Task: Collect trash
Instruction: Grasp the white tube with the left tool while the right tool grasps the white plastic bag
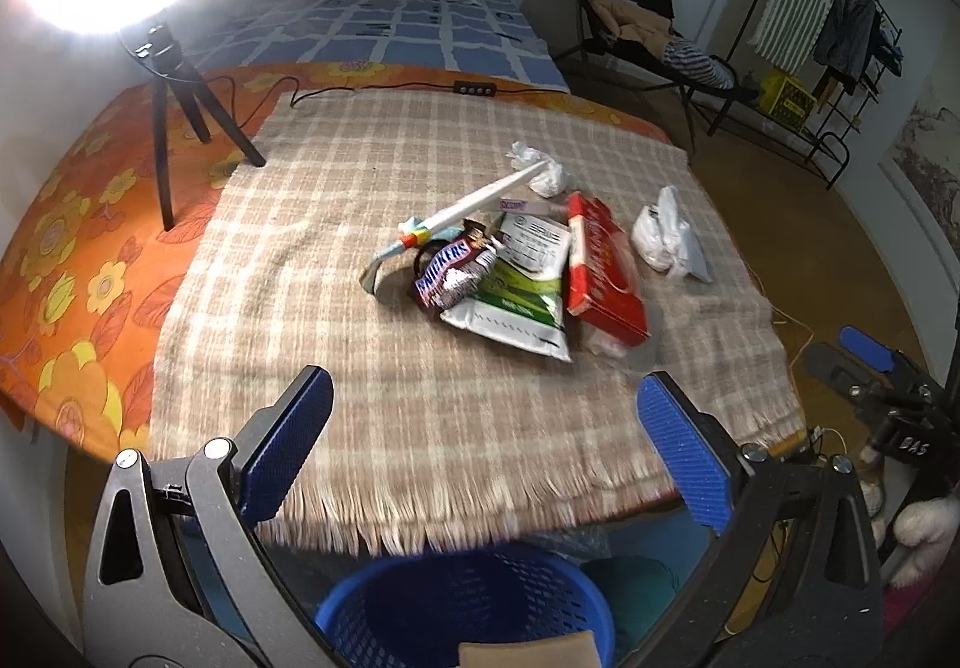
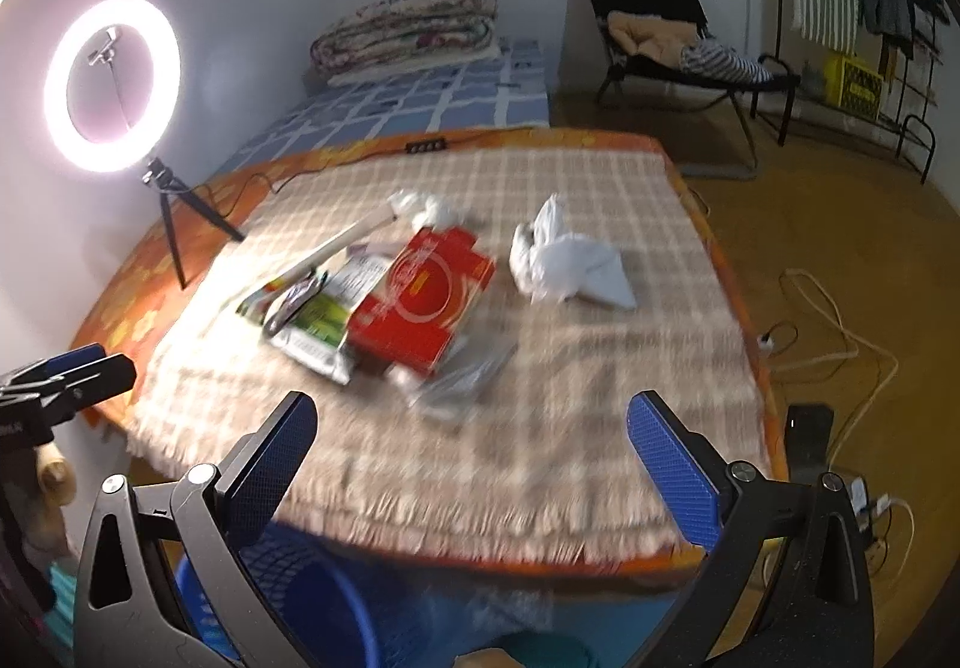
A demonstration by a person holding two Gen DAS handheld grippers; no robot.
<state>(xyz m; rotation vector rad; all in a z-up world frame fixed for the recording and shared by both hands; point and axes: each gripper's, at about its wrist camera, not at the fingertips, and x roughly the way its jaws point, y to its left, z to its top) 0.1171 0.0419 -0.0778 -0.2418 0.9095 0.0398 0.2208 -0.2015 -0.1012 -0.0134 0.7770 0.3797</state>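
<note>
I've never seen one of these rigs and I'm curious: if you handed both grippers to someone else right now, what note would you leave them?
Left gripper: open, empty, hovering over the table's near edge.
Right gripper: open, empty, same height to the right.
Trash on the checked cloth: Snickers wrapper, green-white pouch, red box, white stick, crumpled tissue, white plastic bag.
Blue basket sits on the floor below the edge; something tan lies at its near rim.
Done: nothing clearly collected yet.
Left: carry every piece to the basket.

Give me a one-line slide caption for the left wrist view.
Open left gripper hovers over the blue basket, facing the trash pile: Snickers wrapper, red box, crumpled tissues on the plaid cloth.
</note>
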